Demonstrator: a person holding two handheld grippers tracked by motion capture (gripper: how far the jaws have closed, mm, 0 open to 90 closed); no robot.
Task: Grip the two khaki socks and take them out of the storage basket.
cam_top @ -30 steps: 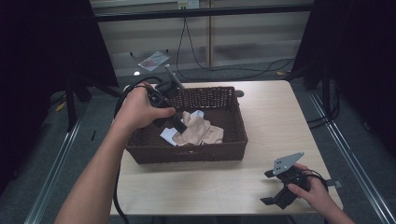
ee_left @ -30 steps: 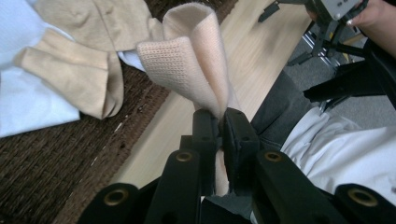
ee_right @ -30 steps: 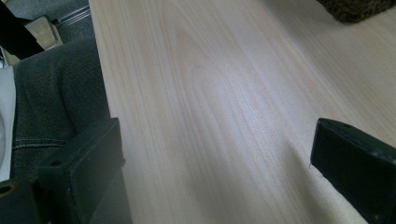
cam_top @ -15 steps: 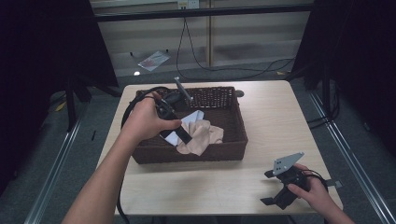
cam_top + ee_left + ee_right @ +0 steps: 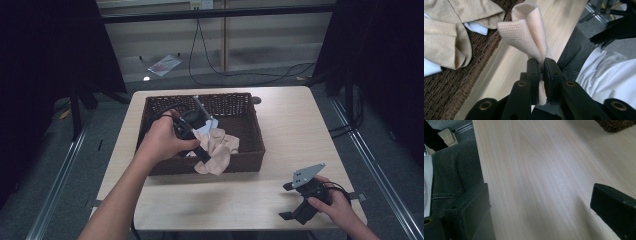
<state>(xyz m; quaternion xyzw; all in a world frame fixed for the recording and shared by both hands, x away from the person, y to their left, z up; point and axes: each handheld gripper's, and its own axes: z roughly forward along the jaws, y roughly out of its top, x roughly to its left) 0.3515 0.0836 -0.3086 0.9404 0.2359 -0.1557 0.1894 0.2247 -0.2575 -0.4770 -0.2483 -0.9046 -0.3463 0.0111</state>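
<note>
A dark brown wicker basket stands at the middle of the light wooden table. My left gripper is over the basket's front rim, shut on a beige sock that hangs partly over that rim. In the left gripper view the sock rises folded from between the closed jaws of the gripper, above the basket edge. More beige and white cloth lies inside the basket. My right gripper rests open near the table's front right, its jaws wide apart over bare wood.
A person's dark trousers and white shirt lie along the table's near edge. Cables and a packet lie on the floor behind the table. Dark stands flank both sides.
My left gripper has lifted the beige sock out of the pile and drawn it toward the basket's front rim. The right gripper has stayed put.
</note>
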